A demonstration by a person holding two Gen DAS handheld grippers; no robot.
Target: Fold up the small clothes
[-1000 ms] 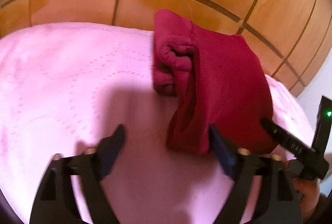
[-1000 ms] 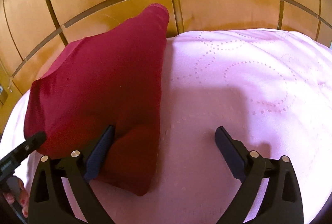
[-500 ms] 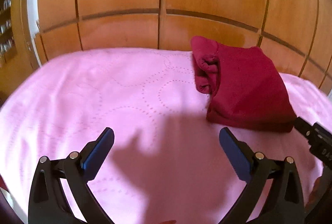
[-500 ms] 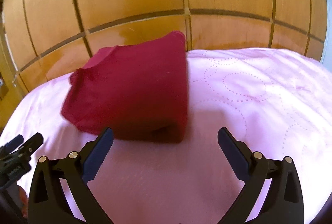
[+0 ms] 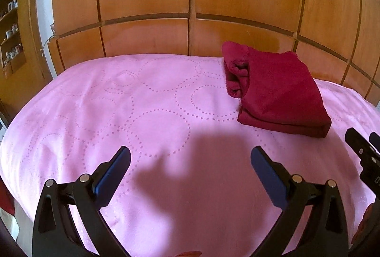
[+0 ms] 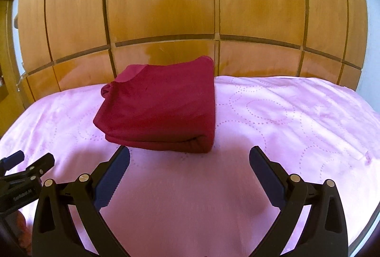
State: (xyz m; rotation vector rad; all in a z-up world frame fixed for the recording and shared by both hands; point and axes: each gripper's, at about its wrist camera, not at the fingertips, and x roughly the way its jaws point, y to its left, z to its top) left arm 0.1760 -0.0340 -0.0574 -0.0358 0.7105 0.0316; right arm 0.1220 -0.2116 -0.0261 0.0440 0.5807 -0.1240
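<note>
Pink bedspread [image 6: 285, 114], folded red garment [image 6: 161, 109] just beyond both empty, wide-apart pairs of fingers [image 6: 114, 171].

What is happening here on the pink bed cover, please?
A person is folding small clothes with hand-held tongs. A dark red garment lies folded in a compact bundle on the pink bed cover, near the wooden panels. The left tongs and the right tongs are both open and empty, and neither touches the garment. This piece looks finished.
</note>
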